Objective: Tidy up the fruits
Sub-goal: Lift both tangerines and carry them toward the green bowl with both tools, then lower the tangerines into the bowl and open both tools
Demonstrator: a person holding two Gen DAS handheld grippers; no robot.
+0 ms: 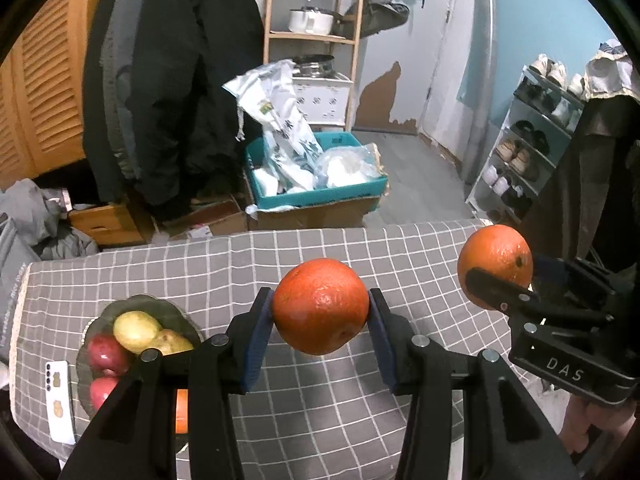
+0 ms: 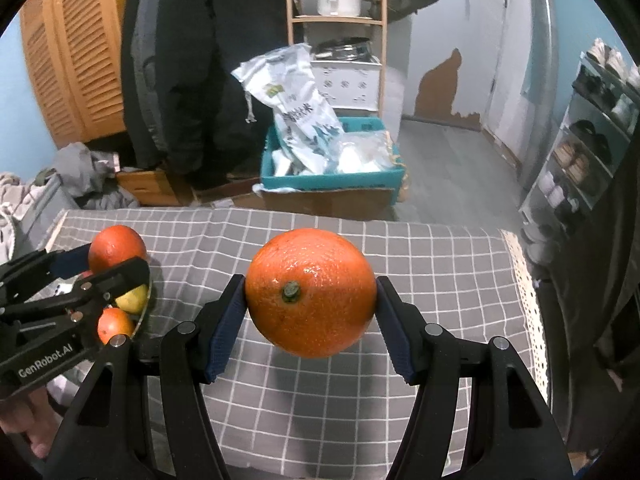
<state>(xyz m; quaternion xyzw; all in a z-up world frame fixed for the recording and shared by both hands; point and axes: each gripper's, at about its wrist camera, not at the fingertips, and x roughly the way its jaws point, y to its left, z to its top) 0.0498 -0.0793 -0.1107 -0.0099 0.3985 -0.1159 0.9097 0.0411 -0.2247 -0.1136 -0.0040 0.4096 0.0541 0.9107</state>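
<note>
My left gripper is shut on an orange, held above the grey checked tablecloth. My right gripper is shut on a second, larger orange with its stem facing the camera. In the left wrist view the right gripper and its orange hang at the right. In the right wrist view the left gripper and its orange show at the left. A glass bowl at the table's left holds a yellow-green fruit, red apples and another orange partly hidden by my fingers.
A white phone lies left of the bowl near the table edge. Beyond the table stand a teal crate with bags on cardboard boxes, hanging dark coats, a wooden shelf and a shoe rack at right.
</note>
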